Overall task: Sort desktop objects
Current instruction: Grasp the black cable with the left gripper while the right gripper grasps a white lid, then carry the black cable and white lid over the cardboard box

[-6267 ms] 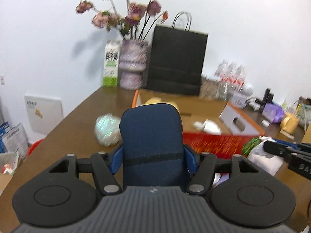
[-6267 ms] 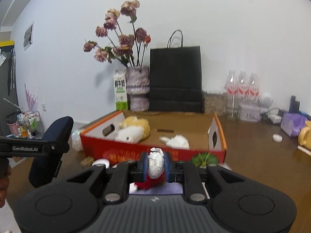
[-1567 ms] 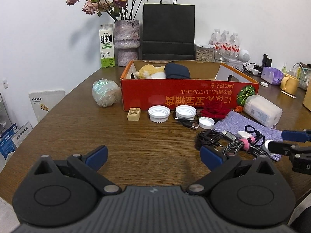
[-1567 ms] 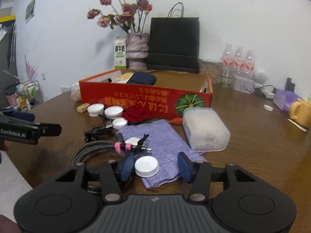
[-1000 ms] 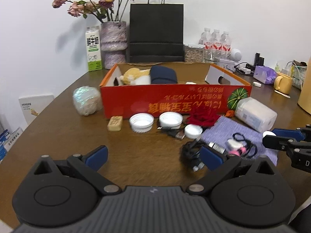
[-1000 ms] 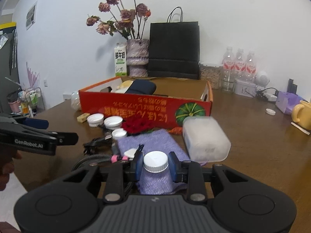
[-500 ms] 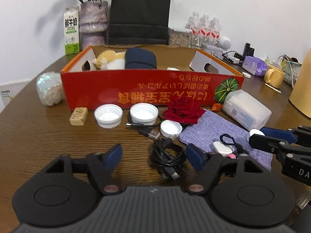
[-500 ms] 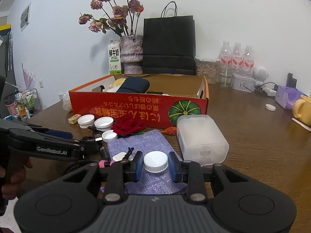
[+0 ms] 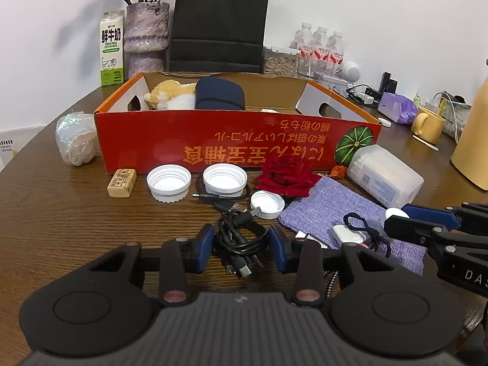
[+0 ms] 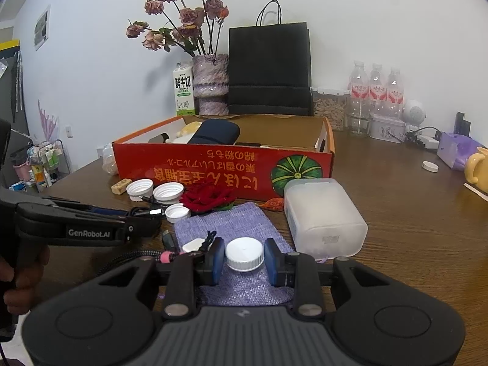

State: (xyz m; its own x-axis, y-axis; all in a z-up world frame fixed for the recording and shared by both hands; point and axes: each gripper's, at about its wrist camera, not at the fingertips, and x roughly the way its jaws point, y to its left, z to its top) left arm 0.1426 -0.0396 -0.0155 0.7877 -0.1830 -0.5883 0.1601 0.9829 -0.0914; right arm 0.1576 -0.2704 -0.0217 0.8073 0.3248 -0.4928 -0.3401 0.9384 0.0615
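A coil of black cable [image 9: 238, 228] lies on the wooden table between my left gripper's [image 9: 241, 241] blue pads. The jaws are closing and the pads touch the coil's two sides. My right gripper [image 10: 244, 256] is shut on a white bottle cap [image 10: 244, 254], held just above a purple knitted cloth [image 10: 231, 222]. The left wrist view shows that gripper at the right edge with the cap [image 9: 395, 213] at its tip. Behind stands the red cardboard box [image 9: 213, 140], holding a plush toy [image 9: 170, 94] and a dark blue case [image 9: 219, 93].
In front of the box lie three upturned white caps [image 9: 168, 181], a red fabric rose [image 9: 285, 172], a tan block [image 9: 122, 178], a frosted plastic container [image 9: 384, 177] and a plastic wad [image 9: 74, 138]. A braided cable [image 10: 128, 257] and a white charger [image 9: 347, 233] lie by the cloth.
My left gripper moved forward and down over the black cable and its jaws narrowed from wide open onto the coil. The right gripper lifted the white cap and has since held still.
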